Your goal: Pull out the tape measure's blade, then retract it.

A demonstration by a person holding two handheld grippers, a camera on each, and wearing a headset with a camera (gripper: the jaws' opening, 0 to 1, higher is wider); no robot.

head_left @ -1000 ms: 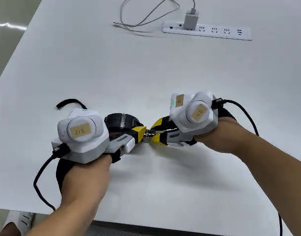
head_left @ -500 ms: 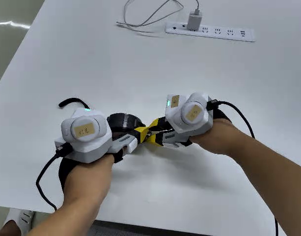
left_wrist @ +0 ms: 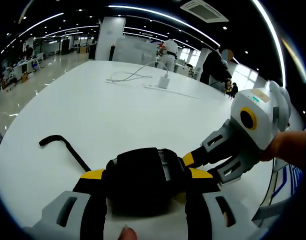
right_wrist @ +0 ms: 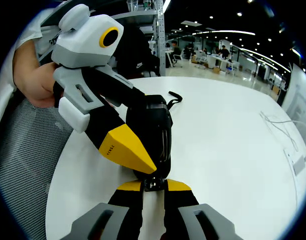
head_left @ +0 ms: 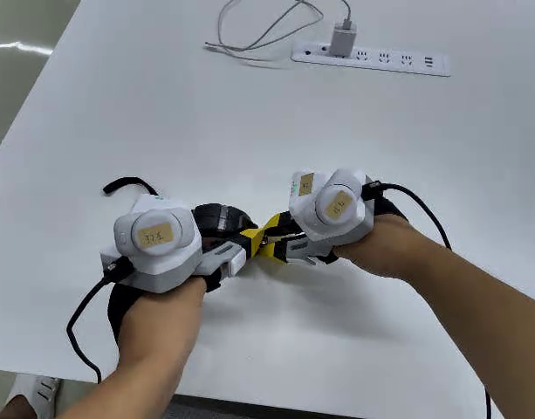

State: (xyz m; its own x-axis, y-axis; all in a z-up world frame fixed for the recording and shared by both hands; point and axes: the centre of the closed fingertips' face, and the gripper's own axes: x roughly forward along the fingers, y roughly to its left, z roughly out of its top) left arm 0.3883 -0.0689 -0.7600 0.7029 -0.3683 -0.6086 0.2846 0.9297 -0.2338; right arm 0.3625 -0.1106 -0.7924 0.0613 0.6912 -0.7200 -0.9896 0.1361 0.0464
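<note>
A black tape measure (head_left: 222, 218) lies on the white table (head_left: 250, 113), its wrist strap (head_left: 126, 184) trailing to the left. My left gripper (left_wrist: 147, 176) is shut on its body (left_wrist: 143, 175), one yellow-tipped finger on each side. From the right, my right gripper (right_wrist: 153, 185) is shut on the blade's end hook (right_wrist: 153, 184), right at the case mouth (right_wrist: 152, 175). In the head view the two grippers' yellow tips meet beside the case (head_left: 260, 237). Almost no blade shows outside the case.
A white power strip (head_left: 372, 59) with a charger and a coiled white cable (head_left: 258, 26) lies at the table's far edge. The table's near edge runs just below my hands. People and desks stand far behind the table.
My right gripper has moved left toward the case with the blade's end, closing the short gap between the two grippers. The left gripper and the case have stayed in place.
</note>
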